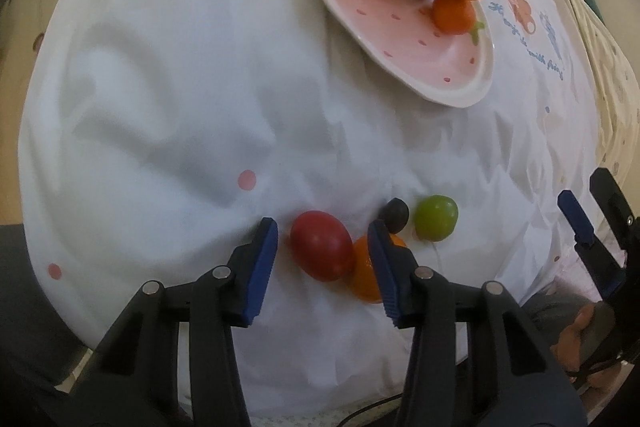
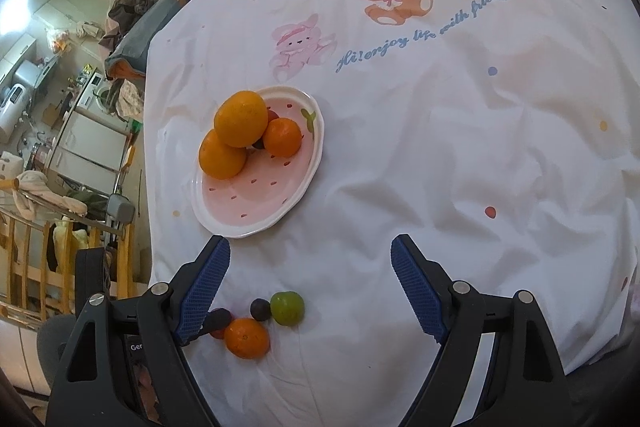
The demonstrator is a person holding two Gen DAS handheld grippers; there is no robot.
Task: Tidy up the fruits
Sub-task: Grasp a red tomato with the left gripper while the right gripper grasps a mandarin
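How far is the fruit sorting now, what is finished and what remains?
Done: two large oranges and a small orange lie on the pink plate. In hand: the left claw brackets the red fruit, not yet gripping. Left: the orange fruit, dark fruit and green fruit. The right claw is open.

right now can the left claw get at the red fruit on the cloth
Probably yes. The red fruit lies between the left claw's pads with bare cloth on one side; the small orange touches its other side and may get nudged.
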